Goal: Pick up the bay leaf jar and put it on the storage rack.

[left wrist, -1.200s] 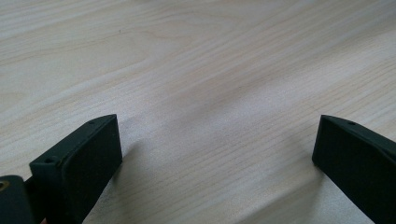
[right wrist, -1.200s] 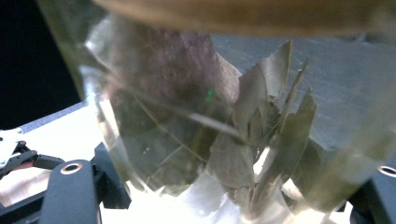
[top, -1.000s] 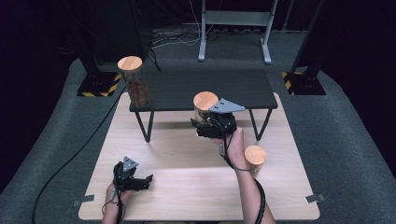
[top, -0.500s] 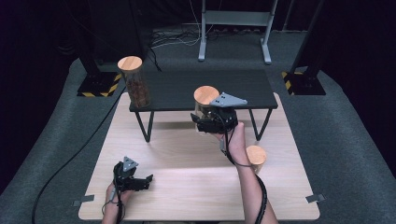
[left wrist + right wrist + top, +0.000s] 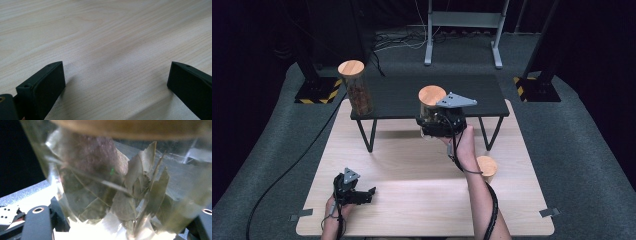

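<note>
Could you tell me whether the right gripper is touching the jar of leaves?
Touching. In the right gripper view, the jar sits between the black jaws, glass against them on both sides. In the high view, the right gripper is closed around it under the wooden lid.

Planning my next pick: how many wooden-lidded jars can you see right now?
3. One jar stands at the dark shelf's left end; one is held in the right gripper by the shelf's front edge; one stands on the table right of the forearm.
</note>
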Action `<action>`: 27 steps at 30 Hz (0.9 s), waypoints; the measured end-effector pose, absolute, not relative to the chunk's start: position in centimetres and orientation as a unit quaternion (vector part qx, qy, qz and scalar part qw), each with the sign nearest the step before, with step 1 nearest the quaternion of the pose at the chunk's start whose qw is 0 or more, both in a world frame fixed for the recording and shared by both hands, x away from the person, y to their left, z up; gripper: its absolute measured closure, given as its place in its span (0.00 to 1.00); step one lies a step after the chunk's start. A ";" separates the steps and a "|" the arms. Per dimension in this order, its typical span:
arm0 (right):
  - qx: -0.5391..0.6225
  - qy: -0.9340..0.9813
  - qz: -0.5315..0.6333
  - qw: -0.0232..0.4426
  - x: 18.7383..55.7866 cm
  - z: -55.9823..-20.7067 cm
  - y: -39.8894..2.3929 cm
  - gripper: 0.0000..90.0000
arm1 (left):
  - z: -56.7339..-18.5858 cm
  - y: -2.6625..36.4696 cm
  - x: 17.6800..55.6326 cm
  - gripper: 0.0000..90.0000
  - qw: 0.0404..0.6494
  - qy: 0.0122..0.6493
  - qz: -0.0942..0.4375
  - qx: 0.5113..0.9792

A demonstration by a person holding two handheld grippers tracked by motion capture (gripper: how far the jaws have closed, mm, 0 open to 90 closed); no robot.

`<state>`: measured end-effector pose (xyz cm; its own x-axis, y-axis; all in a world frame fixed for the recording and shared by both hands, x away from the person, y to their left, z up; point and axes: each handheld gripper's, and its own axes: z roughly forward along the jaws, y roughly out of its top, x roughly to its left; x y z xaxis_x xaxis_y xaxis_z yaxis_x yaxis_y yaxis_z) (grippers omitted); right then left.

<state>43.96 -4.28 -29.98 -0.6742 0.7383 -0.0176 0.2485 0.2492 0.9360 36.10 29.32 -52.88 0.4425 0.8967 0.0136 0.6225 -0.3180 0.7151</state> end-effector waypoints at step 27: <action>0.342 0.750 0.513 0.239 46.6 -27.4 -4.1 0.28 | -52.9 29.3 36.1 0.01 0.327 0.485 0.208 0.784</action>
